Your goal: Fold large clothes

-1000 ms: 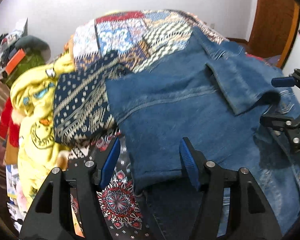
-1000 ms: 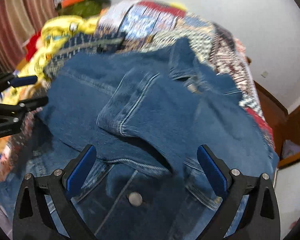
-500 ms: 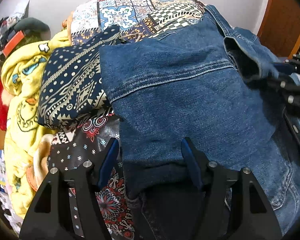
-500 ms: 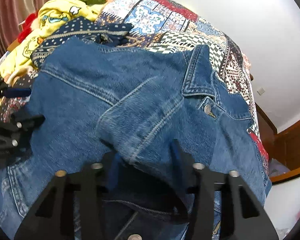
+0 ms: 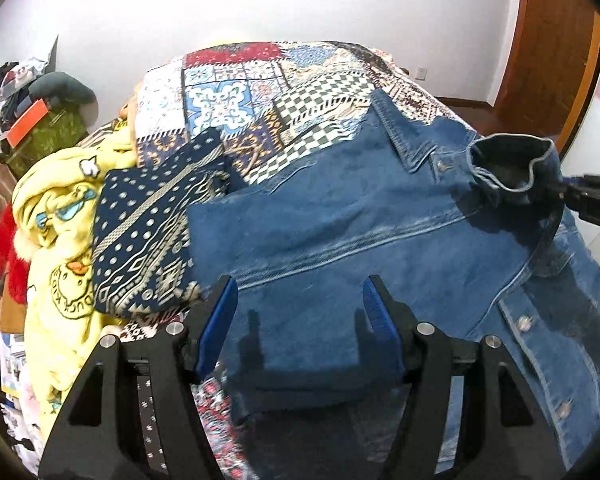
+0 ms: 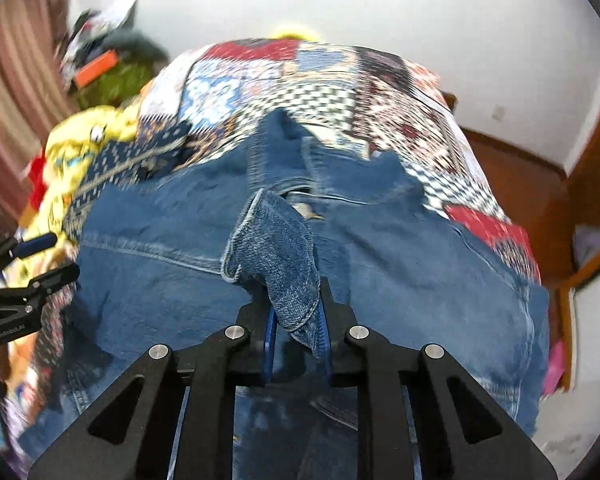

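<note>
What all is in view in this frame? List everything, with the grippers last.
denim jacket: one, blue, spread on the bed, sleeve cuff lifted
patchwork bedcover: one, multicoloured, under the jacket
patterned cloth: one, navy and cream, folded, left of the jacket
cartoon blanket: one, yellow, bunched at the bed's left edge
door: one, brown wood, far right
wall: white, behind the bed
left gripper: black with blue pads, open, over the jacket's left edge
right gripper: black with blue pads, shut on the sleeve cuff

Jacket [image 5: 380, 232] on quilt [image 5: 260, 92], blanket [image 5: 56, 240] (bunched) left
</note>
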A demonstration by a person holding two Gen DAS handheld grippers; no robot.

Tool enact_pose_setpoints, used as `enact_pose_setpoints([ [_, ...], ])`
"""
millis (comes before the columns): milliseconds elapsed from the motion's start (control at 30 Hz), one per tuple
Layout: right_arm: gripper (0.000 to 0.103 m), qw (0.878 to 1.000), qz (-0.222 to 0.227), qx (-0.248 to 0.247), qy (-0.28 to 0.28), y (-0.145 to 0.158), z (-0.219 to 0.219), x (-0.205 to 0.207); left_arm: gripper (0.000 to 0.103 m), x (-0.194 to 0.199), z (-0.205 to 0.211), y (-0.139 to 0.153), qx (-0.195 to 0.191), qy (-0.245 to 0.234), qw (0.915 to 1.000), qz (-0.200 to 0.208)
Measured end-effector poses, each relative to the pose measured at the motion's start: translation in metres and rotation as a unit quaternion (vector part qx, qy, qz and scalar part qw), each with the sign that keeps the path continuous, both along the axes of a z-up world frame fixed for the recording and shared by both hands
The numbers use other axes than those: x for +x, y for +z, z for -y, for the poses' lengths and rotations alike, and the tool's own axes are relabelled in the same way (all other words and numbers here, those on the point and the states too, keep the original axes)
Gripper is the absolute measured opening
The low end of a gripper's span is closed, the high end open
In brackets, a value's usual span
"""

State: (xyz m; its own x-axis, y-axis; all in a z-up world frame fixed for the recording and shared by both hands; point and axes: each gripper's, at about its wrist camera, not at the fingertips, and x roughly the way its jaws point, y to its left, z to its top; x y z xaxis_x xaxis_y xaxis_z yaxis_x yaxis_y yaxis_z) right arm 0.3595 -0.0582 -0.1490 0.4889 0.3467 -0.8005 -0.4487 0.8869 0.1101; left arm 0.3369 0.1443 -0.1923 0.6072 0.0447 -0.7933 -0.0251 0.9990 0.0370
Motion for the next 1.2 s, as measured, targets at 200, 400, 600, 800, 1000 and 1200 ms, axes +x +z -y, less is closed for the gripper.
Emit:
enact_pose_setpoints([
  [200,0.015,0.999,-0.026,0.028,-0.034,-0.011,0.037,-0.003,0.064,0.011,0.026,-0.015,-0.014,-0.019,0.9994,-0.025],
  [400,0.014,0.995,-0.047,0.056,-0.061,-0.022,0.07,-0.007,0.064,0.014,0.042,-0.03,-0.017,-0.03,0.9984,-0.046],
  [600,0.017,0.993,-0.059,0.053,-0.084,-0.034,0.088,-0.004,0.065,0.018,0.051,-0.049,-0.011,-0.037,0.9971,-0.066],
  [800,0.026,0.993,-0.055,-0.006,-0.107,-0.055,0.098,-0.003,0.078,0.017,0.047,-0.057,-0.005,-0.029,0.998,-0.055],
  [1000,0.061,0.99,-0.04,-0.048,-0.128,-0.055,0.116,-0.006,0.081,0.012,0.044,-0.058,-0.006,-0.03,0.9984,-0.047],
  [1200,0.069,0.99,-0.025,-0.077,-0.117,-0.038,0.131,-0.02,0.081,0.008,0.044,-0.046,-0.007,-0.027,0.9984,-0.049],
])
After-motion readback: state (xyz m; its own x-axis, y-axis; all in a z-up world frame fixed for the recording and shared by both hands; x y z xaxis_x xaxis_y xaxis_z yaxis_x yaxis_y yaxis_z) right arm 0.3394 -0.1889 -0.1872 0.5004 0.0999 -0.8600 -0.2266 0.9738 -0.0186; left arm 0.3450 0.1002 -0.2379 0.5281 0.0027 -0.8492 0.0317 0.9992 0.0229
